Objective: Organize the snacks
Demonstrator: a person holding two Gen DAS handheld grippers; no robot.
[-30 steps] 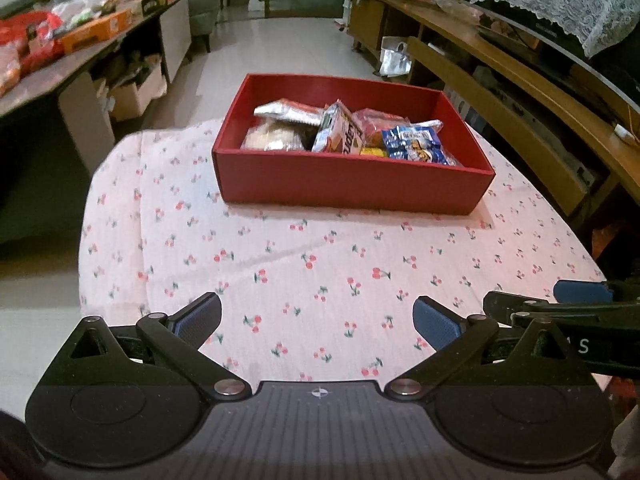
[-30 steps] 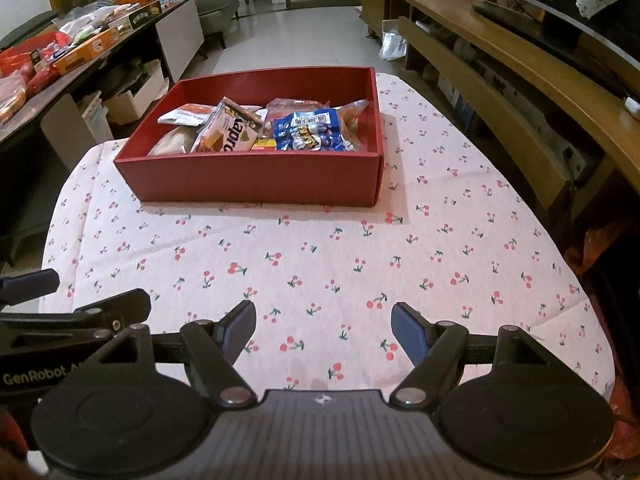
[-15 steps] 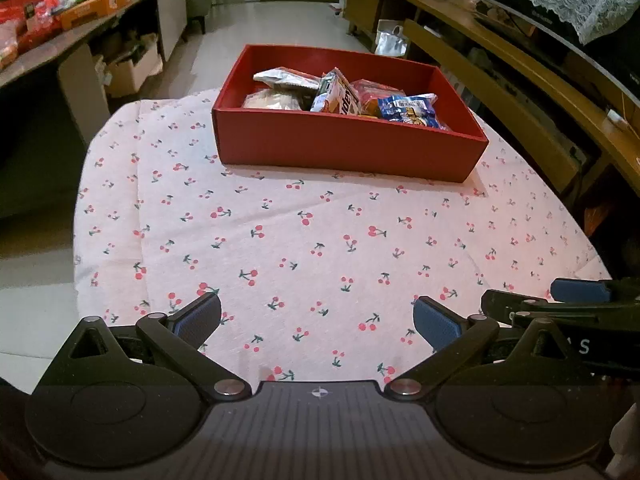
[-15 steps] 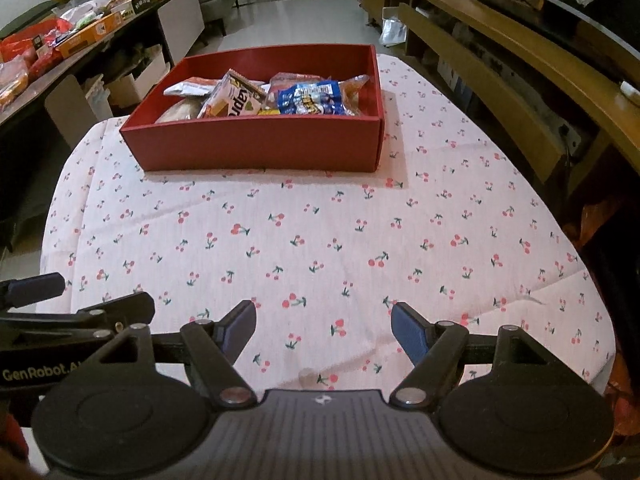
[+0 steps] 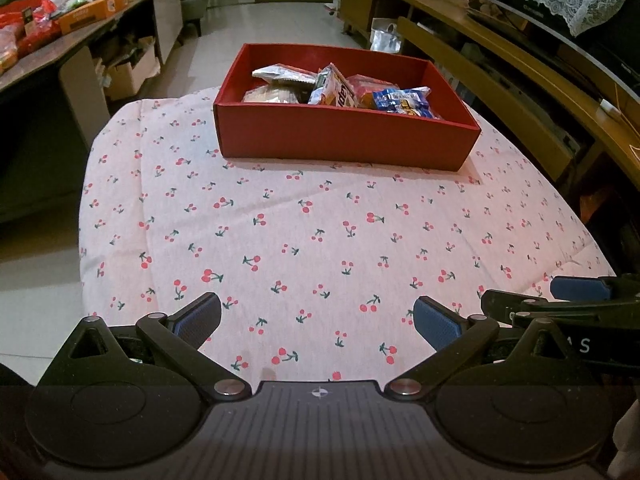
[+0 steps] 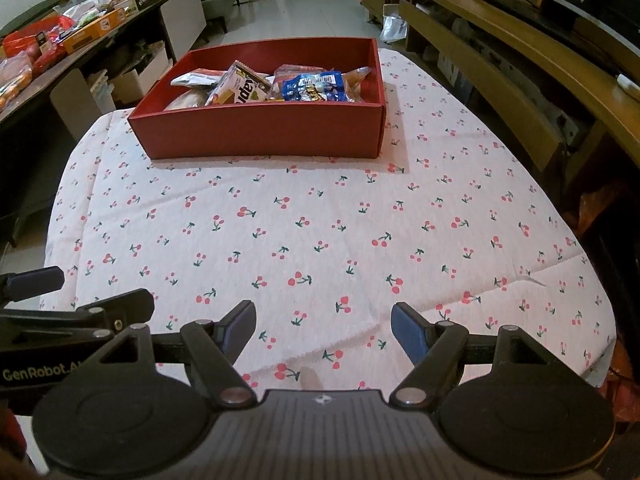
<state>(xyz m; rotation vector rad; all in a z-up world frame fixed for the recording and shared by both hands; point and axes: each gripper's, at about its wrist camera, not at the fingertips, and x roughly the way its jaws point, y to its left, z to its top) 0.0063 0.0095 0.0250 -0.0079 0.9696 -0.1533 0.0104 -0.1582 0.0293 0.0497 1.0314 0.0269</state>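
Observation:
A red box [image 5: 340, 142] stands at the far end of a table with a cherry-print cloth [image 5: 320, 232]; it also shows in the right wrist view [image 6: 260, 136]. Several snack packets lie inside it, among them a blue packet [image 5: 402, 100] [image 6: 314, 86], an orange-and-white packet [image 5: 338, 90] [image 6: 240, 88] and a silver packet [image 5: 284, 74]. My left gripper [image 5: 318, 316] is open and empty over the near end of the cloth. My right gripper [image 6: 324, 326] is open and empty beside it, to its right.
A long counter [image 5: 60, 32] with packaged food runs along the left. A wooden shelf unit [image 5: 520, 64] runs along the right, close to the table edge. Cardboard boxes [image 5: 128, 68] sit on the floor under the counter.
Both grippers have drawn back from the red box toward the near end of the table. The box looks smaller and farther away. The jaws stay open.

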